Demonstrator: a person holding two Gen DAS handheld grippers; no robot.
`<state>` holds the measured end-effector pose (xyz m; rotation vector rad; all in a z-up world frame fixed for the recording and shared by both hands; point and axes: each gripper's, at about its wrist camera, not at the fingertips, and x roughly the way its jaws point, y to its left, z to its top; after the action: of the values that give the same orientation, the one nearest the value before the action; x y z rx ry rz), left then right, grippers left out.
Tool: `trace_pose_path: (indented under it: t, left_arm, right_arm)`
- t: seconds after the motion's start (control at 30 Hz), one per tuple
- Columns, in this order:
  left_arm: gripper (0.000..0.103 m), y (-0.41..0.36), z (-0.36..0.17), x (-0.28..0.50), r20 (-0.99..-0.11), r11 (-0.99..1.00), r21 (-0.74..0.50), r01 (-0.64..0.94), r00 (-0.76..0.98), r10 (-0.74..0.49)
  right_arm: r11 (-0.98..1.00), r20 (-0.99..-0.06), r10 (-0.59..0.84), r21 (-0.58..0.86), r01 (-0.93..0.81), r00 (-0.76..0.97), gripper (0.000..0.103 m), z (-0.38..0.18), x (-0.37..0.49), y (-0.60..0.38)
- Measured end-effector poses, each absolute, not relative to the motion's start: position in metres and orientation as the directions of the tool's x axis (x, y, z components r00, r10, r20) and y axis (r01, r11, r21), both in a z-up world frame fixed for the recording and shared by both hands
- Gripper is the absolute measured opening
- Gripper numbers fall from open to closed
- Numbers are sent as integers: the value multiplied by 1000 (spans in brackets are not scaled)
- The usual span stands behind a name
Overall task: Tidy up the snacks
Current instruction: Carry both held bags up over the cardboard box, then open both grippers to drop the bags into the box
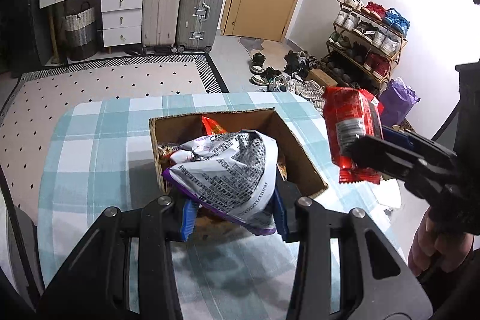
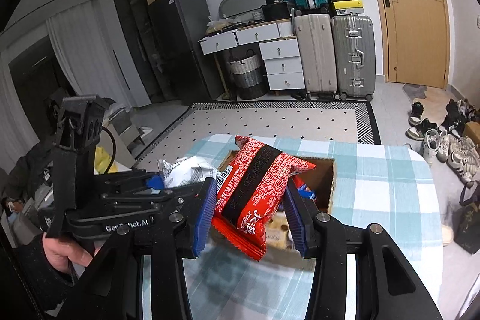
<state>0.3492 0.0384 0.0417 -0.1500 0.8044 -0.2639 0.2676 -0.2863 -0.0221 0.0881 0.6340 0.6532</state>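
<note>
Cardboard box (image 1: 303, 152) sits open on checked tablecloth (image 1: 90, 170), snacks inside. White-and-purple bag (image 1: 234, 170) clamped in left gripper (image 1: 234, 218), hanging over box's near edge, long axis running away from camera toward box. Red packet (image 2: 255, 188) pinched in right gripper (image 2: 249, 215), held above box's near side, long axis slanting forward; in left view it hangs right of box. Left gripper appears nearer to opening. Box contents mostly hidden behind both bags; print unreadable.

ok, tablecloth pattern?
Light blue and white plaid tablecloth, clearest in the right wrist view beside the cardboard box.
</note>
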Motion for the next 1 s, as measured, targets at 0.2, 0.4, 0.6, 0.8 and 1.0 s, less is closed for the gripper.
trace_pose_path:
  t: [0.2, 0.4, 0.6, 0.8, 1.0]
  left_arm:
    - [38, 34, 24, 378, -708, 957, -223, 184, 644, -289]
    - [38, 31, 10, 394, -717, 955, -219, 202, 631, -297]
    - [38, 29, -4, 407, -726, 954, -212, 212, 620, -299]
    - [65, 29, -4, 414, -717, 966, -183, 183, 648, -258]
    - [73, 29, 0, 409, -711, 971, -144, 191, 663, -236]
  right_arm:
    - [812, -545, 570, 262, -521, 614, 45, -29, 302, -282]
    - [824, -569, 556, 276, -495, 607, 45, -48, 329, -283]
    - [827, -591, 548, 277, -489, 592, 45, -67, 343, -278]
    - [842, -617, 522, 265, -469, 588, 73, -81, 355, -271]
    - [847, -610, 514, 246, -472, 604, 77, -87, 352, -278]
